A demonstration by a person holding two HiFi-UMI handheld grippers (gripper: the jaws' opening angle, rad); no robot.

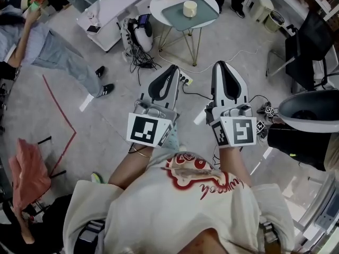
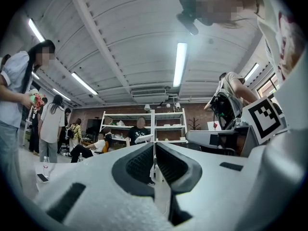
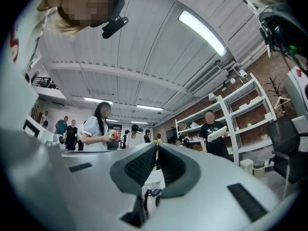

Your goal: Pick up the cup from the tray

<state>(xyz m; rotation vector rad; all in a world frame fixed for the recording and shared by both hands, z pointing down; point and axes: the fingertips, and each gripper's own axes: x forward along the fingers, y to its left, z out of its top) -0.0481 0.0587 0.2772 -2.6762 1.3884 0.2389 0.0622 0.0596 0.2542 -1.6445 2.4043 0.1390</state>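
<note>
Left gripper [image 1: 171,72] and right gripper [image 1: 223,66] were clamped together, empty; the cup [image 1: 189,8] sat on the tray [image 1: 176,18] well ahead

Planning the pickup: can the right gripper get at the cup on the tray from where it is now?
Probably not yet. The cup stands on the tray across the floor from the right gripper, whose tongs are shut. Nothing seems to block the way.
</note>
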